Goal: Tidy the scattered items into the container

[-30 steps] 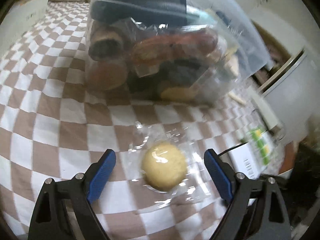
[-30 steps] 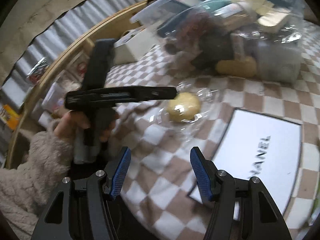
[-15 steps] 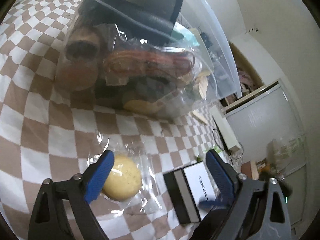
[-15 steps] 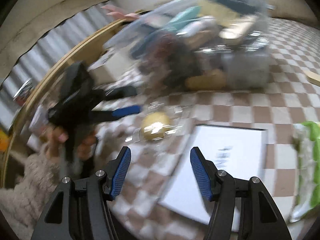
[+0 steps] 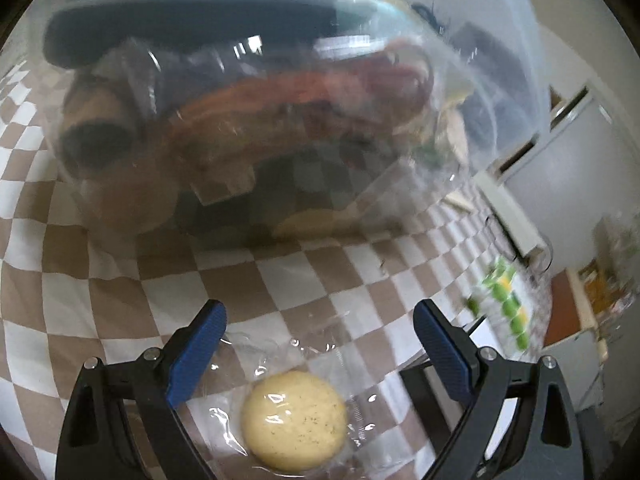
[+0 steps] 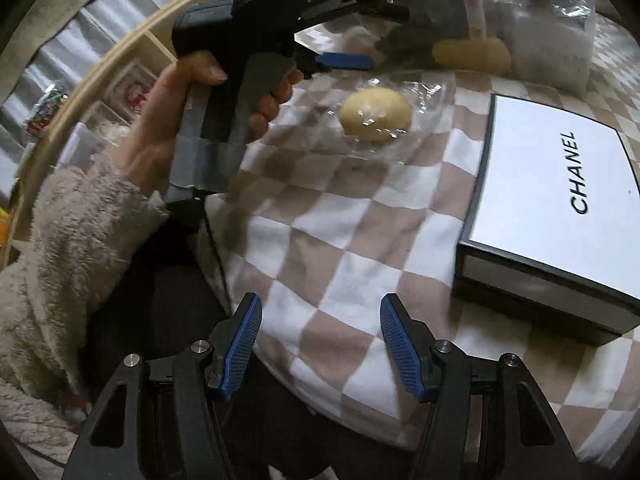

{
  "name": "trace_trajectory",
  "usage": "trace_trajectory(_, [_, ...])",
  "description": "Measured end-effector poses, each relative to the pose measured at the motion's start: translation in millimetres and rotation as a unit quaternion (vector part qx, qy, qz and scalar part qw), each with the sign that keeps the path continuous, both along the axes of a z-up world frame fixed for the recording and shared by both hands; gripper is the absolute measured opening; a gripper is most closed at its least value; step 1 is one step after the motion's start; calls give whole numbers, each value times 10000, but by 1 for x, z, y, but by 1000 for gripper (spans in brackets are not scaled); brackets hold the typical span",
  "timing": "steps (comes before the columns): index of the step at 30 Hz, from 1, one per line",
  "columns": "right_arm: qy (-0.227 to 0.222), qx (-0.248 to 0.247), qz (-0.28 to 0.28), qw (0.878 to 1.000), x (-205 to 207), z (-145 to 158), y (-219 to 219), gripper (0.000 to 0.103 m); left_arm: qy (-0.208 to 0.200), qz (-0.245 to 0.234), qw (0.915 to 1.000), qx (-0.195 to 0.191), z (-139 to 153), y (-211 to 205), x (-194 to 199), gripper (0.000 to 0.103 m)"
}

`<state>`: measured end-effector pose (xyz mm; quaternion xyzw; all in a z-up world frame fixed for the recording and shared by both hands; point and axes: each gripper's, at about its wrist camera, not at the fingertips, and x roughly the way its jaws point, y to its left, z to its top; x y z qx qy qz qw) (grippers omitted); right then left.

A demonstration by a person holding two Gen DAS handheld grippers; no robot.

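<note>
- Bun [image 5: 294, 420], round, pale yellow, sealed in a clear wrapper [image 5: 320, 360], lies on the checked cloth [image 5: 100, 280] at lower centre of the left wrist view.
- Judged light, soft, easily squashed; film looks slippery. Best pinched gently across the bun's middle.
- Left gripper [image 5: 320, 344]: jaws apart, straddling the wrapper, not pressing.
- Right gripper [image 6: 320, 344]: jaws apart, empty, over cloth.
- Clear plastic container [image 5: 500, 80], upper frame, already crowded with wrapped snacks and dark items.
- White Chanel box [image 6: 560, 184] lies outside it.

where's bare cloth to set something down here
Free: the checked cloth between the wrapped bun, the white box and the near edge. Crowded: the strip between bun and clear container, where the left gripper hovers.
</note>
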<state>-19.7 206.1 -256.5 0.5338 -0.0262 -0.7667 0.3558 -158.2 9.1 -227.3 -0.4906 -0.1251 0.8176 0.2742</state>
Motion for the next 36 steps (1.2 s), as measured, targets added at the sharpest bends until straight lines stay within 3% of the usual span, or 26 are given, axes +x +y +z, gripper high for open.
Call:
trace_trajectory(5, [-46,8,-543,9985,-9,4,24,62,-258,-151,9992,-251,-11,4,4,95])
trace_trajectory(12, [148,224,-1360,9903,-42,11,57,62,-659,-166,9977,71,-16,-6,26,95])
trace_trajectory(19, [-331,-906,-1289,9870,-59,8,57,62,-825,-188,9960,282,-16,-4,35,96])
trace_trajectory(24, [-717,-1558,-1546,9730,-77,1,44,62,-859,-167,9957,300,-18,-1,35,98])
trace_trajectory(27, [-811,-1529,-1719,9698,-89,-4,36,62,-925,-89,9949,391,-18,-3,33,99])
trace_trajectory(31, [-885,-1529,-1805,9676,-97,-14,23,62,-1199,179,9885,905,-24,-17,28,101])
trace_trajectory(36, [-1091,-1952,-2213,9492,-106,-28,17,49,-1473,416,9785,1384,-28,-32,21,102])
